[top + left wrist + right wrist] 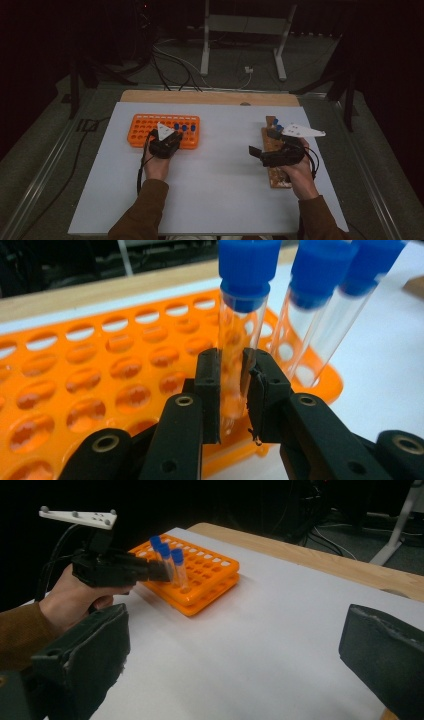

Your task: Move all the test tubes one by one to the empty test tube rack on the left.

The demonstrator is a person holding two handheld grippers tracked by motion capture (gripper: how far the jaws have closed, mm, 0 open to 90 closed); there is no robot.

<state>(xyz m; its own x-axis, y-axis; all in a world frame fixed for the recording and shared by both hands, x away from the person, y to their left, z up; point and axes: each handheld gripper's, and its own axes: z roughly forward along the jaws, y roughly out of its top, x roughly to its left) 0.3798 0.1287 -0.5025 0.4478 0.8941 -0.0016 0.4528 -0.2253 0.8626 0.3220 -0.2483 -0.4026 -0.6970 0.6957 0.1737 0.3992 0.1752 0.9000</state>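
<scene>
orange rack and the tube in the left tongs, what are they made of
Orange rack: looks like moulded plastic, smooth with a slight sheen, uniform colour through its round holes. Tube in the left tongs: clear and see-through, glass or plastic, I can't tell which; its blue cap looks like matte plastic.

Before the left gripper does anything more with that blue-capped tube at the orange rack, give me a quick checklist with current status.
1. Left gripper closed around the tube: ok, pads on both sides of the glass.
2. Tube bottom seated in a hole of the orange rack: cannot tell, hidden behind the jaws.
3. Neighbouring tubes apart from the gripped one: ok, though close.
4. Cap on the tube: ok.
5. Right gripper open and away from the rack: ok.
6. Rack flat on the table: ok.
</scene>
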